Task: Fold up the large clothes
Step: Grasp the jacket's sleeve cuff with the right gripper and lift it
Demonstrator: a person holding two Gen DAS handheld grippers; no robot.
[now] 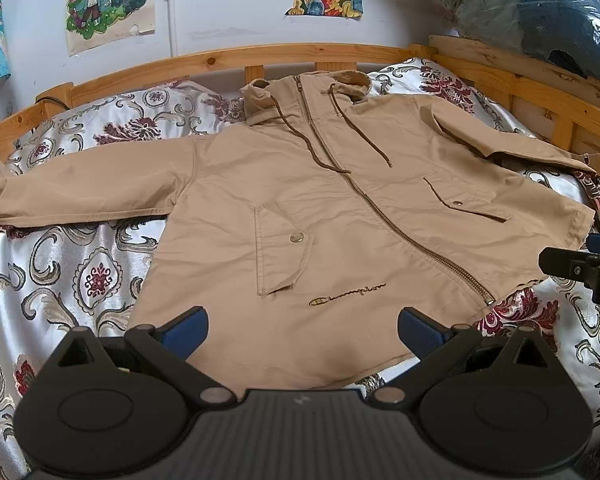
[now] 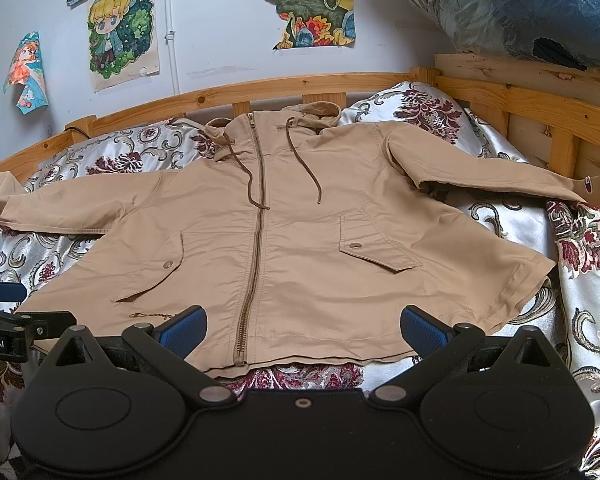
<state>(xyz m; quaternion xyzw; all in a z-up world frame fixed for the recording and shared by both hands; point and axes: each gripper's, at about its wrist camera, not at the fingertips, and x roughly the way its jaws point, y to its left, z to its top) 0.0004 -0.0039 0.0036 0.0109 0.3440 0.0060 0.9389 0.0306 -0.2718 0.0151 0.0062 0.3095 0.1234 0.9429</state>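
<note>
I have the tan jacket (image 1: 340,208) laid face up and zipped on the bed, over the patterned bedspread (image 1: 72,276), hood toward the wooden headboard (image 1: 220,60), hem toward me.

Starting at the left: the left sleeve (image 1: 80,188) runs out flat to the bed's edge. My left gripper (image 1: 302,334) hovers just above the hem near the embroidered logo (image 1: 348,294), its jaws spread wide and holding nothing. Next come the zipper (image 2: 256,240) and the two drawcords (image 2: 304,160) lying loose on the chest. My right gripper (image 2: 302,332) hangs over the hem beside the zipper's end, jaws likewise wide apart and empty. Farthest right, the right sleeve (image 2: 480,164) angles toward the side rail (image 2: 540,108).

I judge the cloth a light, soft woven shell, slightly slick, that will drape and slide on the satin. I would pinch seams: the cuff and shoulder seam of a sleeve, or the hem corners, where doubled fabric grips better.
</note>
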